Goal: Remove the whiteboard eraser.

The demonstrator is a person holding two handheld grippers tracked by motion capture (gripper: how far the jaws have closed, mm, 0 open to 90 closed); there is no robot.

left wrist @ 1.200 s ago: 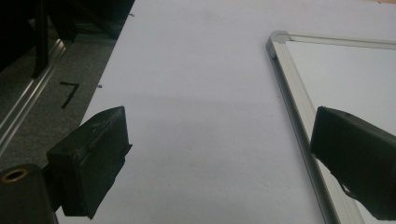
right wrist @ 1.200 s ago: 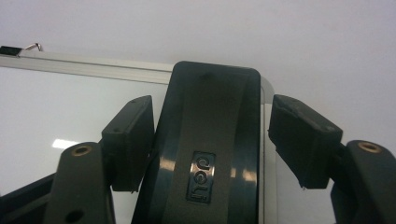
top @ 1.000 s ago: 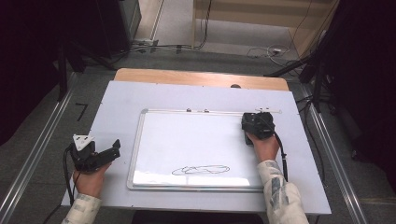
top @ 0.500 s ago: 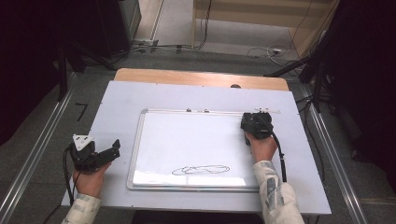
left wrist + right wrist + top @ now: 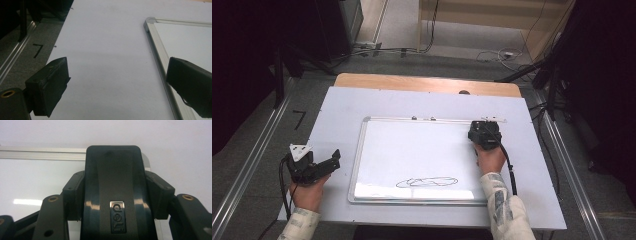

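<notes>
At nine o'clock on the table [image 5: 422, 102], the left gripper [image 5: 117, 82] rests released, jaws wide apart, beside the whiteboard [image 5: 412, 150]; at the board's two o'clock corner, the right gripper [image 5: 115, 192] is clenched on a glossy black eraser [image 5: 113, 185] marked "deli", its long axis pointing toward twelve.

The left gripper [image 5: 333, 159] rested low in the person's left hand [image 5: 307, 192], its jaws spread wide apart. The right gripper [image 5: 484, 131], held forward by the right hand [image 5: 489, 159], had its jaws clamped on a black eraser [image 5: 115, 192].
</notes>
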